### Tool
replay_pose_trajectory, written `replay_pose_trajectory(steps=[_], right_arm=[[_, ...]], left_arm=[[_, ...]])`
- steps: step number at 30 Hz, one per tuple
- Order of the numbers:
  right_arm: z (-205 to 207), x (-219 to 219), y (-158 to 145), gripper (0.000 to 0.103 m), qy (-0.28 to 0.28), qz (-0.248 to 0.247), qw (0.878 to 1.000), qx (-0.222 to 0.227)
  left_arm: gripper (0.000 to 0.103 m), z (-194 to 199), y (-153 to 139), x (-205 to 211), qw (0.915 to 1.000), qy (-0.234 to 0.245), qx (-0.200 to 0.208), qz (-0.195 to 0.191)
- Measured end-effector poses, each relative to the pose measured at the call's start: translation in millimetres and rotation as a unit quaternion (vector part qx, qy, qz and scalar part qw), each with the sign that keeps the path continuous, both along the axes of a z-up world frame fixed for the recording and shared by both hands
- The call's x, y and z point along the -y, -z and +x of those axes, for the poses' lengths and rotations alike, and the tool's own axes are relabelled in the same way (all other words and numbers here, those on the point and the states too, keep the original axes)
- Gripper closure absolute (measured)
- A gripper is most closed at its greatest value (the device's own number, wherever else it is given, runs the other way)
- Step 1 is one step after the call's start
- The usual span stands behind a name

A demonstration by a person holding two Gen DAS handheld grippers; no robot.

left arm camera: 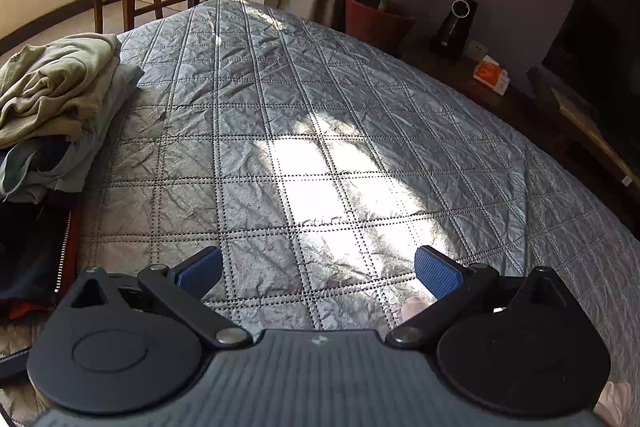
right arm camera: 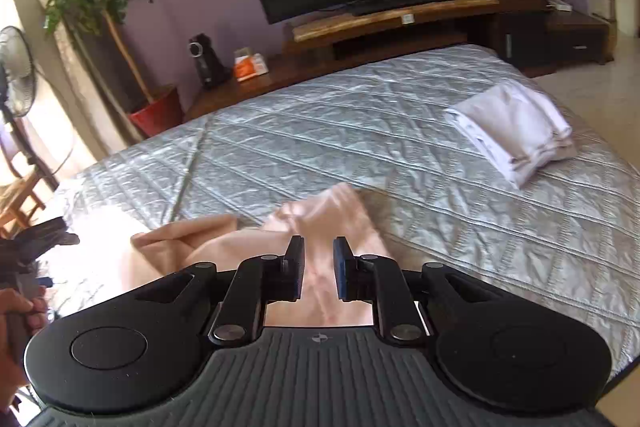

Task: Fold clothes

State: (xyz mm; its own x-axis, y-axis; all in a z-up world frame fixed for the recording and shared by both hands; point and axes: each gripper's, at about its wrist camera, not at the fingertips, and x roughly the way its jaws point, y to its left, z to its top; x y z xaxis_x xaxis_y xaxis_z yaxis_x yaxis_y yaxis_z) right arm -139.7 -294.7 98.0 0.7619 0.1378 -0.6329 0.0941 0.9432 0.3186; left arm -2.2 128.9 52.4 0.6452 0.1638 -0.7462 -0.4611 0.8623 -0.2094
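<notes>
Quilt: grey, stitched in squares, it covers the bed; every place below is given from this bed.
Pile: crumpled green and pale clothes are heaped on the bed's left edge, unfolded, over dark things with a zip.
White bundle: a neatly folded white garment lies on the bed's far right part, well apart from the rest.
Pink garment: a peach-pink piece is at the bed's near edge, bunched and partly lifted, blurred with motion.
Right gripper: the right gripper has its jaws drawn close, and pink cloth runs up between the blue pads; it seems to be pinching the cloth, though a narrow gap shows.
Left gripper: the left gripper is spread wide over bare quilt near the bed's near edge, holding nothing; a sliver of pink shows just under its right finger.
Stage: judging by the folded white bundle and the loose heap, the pink piece looks like the one in hand.
Doing it well: get it flat on the sunlit middle of the bed, take a second corner or hem with the free gripper, pull the two evenly so edges meet, and keep clear of the folded bundle.
</notes>
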Motion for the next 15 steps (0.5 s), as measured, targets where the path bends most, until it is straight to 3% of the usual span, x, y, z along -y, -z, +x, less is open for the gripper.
replay_pose_trajectory(steps=[3, 5, 9, 11, 13, 14, 15], right_arm=[[43, -42, -1, 0.037, -0.103, 0.03, 0.994, -0.009], [70, -72, 3, 0.036, -0.161, 0.04, 0.986, -0.019], [97, -114, 17, 0.038, -0.228, 0.007, 0.972, -0.057], [110, -134, 24, 0.045, -0.261, -0.009, 0.962, -0.076], [122, -155, 31, 0.081, -0.293, -0.028, 0.951, -0.094], [118, -162, 33, 0.084, -0.306, -0.05, 0.945, -0.101], [114, -165, 33, 0.1, -0.31, -0.061, 0.944, -0.099]], left_arm=[[0.001, 0, 0, -1, 1.0, -0.006, -0.003, 0.003], [0.001, 0, 1, -3, 0.9999, -0.01, -0.003, 0.002], [0.001, 1, 3, -4, 0.9999, -0.011, -0.007, 0.003], [0.001, 2, 4, -7, 0.9999, -0.013, -0.008, -0.002], [0.001, 2, 4, -10, 0.9998, -0.016, -0.008, -0.006], [0.001, 2, 4, -10, 0.9998, -0.017, -0.008, -0.008], [0.001, 2, 3, -11, 0.9998, -0.017, -0.007, -0.008]])
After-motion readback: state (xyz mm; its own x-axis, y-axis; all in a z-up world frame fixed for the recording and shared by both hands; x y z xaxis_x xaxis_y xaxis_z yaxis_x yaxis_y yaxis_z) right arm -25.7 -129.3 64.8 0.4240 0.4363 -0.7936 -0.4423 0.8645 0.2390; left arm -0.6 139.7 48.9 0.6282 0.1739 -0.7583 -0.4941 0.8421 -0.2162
